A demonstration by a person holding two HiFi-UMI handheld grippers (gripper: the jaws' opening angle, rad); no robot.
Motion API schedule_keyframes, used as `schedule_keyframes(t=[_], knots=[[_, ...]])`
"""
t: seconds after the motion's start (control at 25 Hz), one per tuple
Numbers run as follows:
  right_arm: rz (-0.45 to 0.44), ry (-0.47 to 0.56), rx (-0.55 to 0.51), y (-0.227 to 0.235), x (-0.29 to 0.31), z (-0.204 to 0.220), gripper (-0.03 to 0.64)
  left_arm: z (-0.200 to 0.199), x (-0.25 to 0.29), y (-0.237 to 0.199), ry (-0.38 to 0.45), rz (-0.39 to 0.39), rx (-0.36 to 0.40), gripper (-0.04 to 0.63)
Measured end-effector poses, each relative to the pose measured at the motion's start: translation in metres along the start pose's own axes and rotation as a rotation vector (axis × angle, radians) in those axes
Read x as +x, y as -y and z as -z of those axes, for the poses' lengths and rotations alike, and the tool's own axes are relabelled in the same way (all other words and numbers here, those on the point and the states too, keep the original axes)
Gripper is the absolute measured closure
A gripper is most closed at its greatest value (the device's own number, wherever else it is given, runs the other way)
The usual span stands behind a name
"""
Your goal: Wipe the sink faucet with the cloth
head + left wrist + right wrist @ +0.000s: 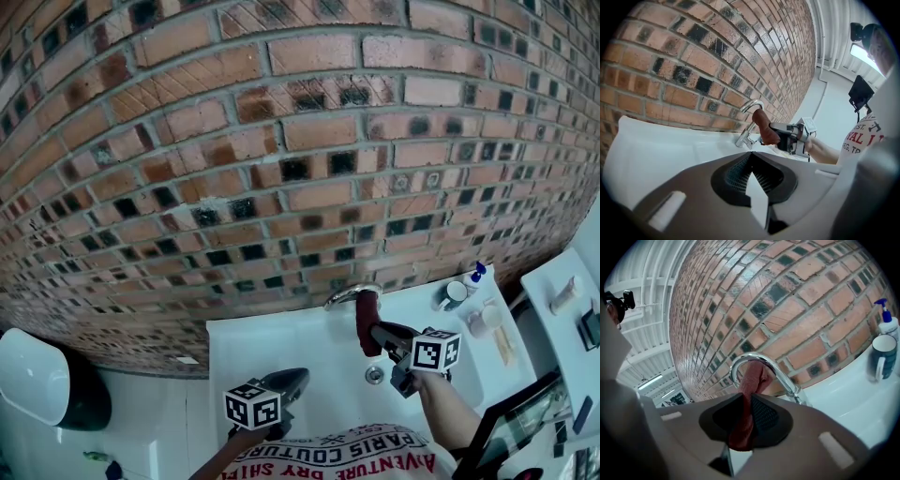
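A curved chrome faucet point(349, 294) point(749, 123) point(765, 372) rises from the back of a white sink point(281, 356) against a brick wall. My right gripper point(382, 336) point(743, 425) is shut on a reddish-brown cloth point(367, 322) point(765, 126) point(749, 397). The cloth stands up from the jaws and reaches under the faucet's arch, close to the spout. My left gripper point(286, 384) point(752, 180) hangs over the sink's left part, jaws together, holding nothing, well short of the faucet.
On the sink's right ledge stand a dark mug point(454, 294) point(882, 357) and a pump bottle point(475, 277) point(887, 323). The drain point(375, 375) lies below the faucet. A white shelf point(562, 328) with small items is at right; a toilet point(42, 380) at left.
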State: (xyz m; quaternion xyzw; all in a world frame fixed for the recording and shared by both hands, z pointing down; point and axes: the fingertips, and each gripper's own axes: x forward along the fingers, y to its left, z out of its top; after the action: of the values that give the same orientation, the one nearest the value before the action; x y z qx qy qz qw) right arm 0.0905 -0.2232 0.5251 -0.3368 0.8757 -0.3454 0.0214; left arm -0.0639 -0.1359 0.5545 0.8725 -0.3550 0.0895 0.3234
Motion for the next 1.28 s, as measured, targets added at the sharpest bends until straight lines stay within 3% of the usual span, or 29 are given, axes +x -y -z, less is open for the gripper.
schedule_keyframes(t=[0.2, 0.76, 1.08, 1.28], knots=[[0.047, -0.040, 0.031, 0.031, 0.025, 0.002, 0.565, -0.001, 0.000, -0.005, 0.000, -0.006, -0.009, 0.595], [0.143, -0.016, 0.166, 0.079, 0.038, 0.005, 0.565, 0.003, 0.003, -0.012, -0.011, -0.013, -0.025, 0.595], [0.176, 0.018, 0.100, 0.073, 0.028, -0.009, 0.568, 0.001, 0.000, -0.010, -0.003, -0.018, -0.016, 0.595], [0.152, 0.053, 0.054, 0.054, 0.020, -0.026, 0.568, 0.002, -0.001, -0.008, -0.002, -0.014, -0.012, 0.595]])
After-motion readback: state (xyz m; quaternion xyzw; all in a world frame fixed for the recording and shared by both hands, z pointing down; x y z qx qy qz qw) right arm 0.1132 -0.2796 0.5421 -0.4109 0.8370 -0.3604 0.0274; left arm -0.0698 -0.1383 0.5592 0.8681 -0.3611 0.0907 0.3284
